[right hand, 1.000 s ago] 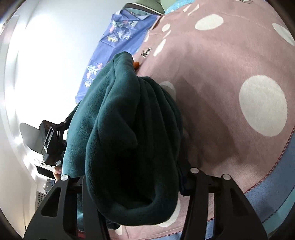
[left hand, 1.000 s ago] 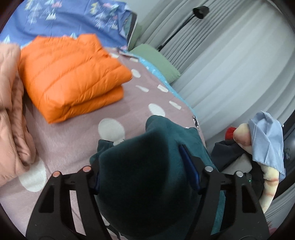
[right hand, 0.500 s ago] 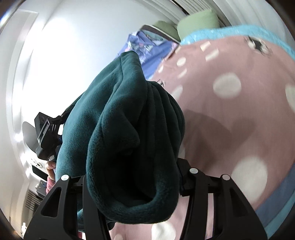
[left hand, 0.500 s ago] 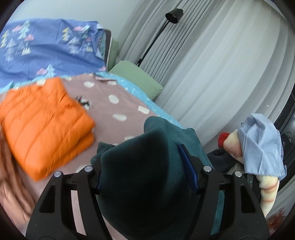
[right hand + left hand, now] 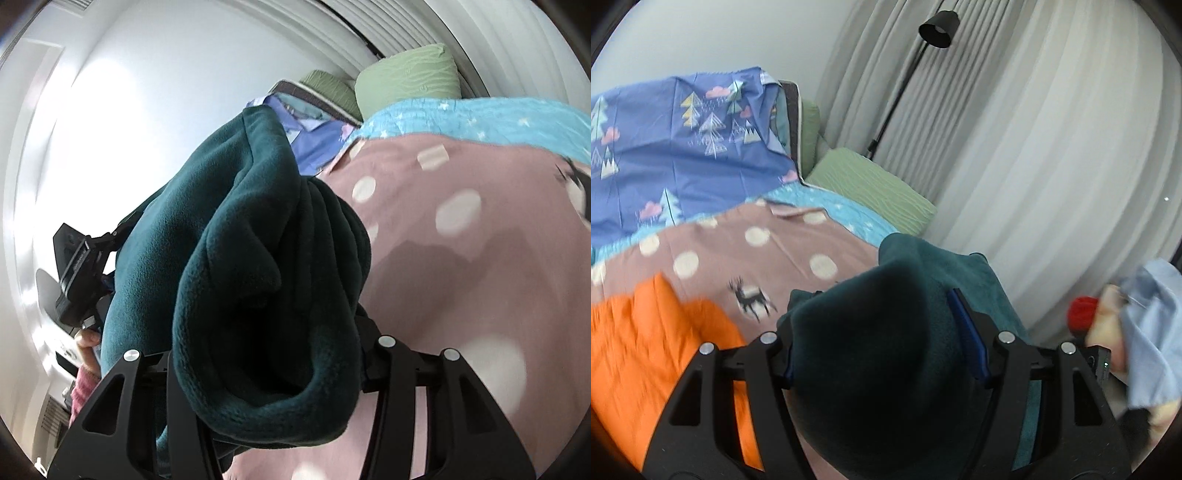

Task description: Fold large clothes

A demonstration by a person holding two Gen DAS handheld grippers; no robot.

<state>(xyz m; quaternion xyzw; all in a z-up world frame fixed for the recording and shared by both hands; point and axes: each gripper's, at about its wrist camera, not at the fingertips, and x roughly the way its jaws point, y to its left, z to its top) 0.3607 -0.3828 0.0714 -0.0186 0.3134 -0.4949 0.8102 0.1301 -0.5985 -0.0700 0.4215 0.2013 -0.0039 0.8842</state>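
Observation:
A dark teal fleece garment (image 5: 871, 354) hangs folded between both grippers, held above the bed. My left gripper (image 5: 882, 343) is shut on one thick bundle of it, blue pads pressed into the fleece. In the right wrist view the same teal fleece (image 5: 258, 280) bulges out of my right gripper (image 5: 266, 354), which is shut on its other end. The left gripper's black body (image 5: 77, 273) shows there at the far left, with a hand and a pink sleeve below it. The fleece hides the fingertips of both grippers.
A folded orange puffer jacket (image 5: 653, 362) lies on the pink dotted bedspread (image 5: 768, 254). Behind it are a blue tree-print sheet (image 5: 665, 147), green pillows (image 5: 871, 184), a black floor lamp (image 5: 938, 26) and grey curtains. A plush toy under light blue cloth (image 5: 1145, 332) sits at the right.
Both grippers have risen and swung along the bed with the fleece still gripped. The orange jacket slid to the lower left of the left wrist view; pillows and curtains came into view.

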